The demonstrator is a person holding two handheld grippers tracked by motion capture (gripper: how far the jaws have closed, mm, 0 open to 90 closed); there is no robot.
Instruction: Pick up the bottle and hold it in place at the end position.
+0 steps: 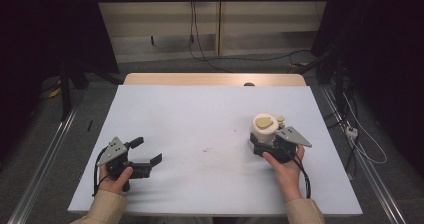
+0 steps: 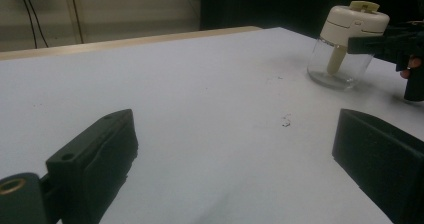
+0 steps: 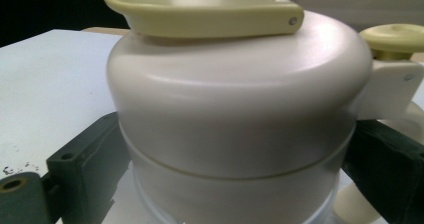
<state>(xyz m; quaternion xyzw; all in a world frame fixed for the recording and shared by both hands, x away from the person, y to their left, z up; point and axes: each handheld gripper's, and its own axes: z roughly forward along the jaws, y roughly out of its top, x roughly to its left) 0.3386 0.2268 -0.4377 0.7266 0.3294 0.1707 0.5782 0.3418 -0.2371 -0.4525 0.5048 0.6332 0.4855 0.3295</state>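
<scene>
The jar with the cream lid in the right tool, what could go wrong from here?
1. The right tool grips the jar at the cream lid, not the clear glass base; lifting could pull the lid loose and drop the base.
2. The lid's side is smooth and rounded, so it might slip between the jaws.
3. The left tool rests open, far off, giving no support if the jar tips.
</scene>
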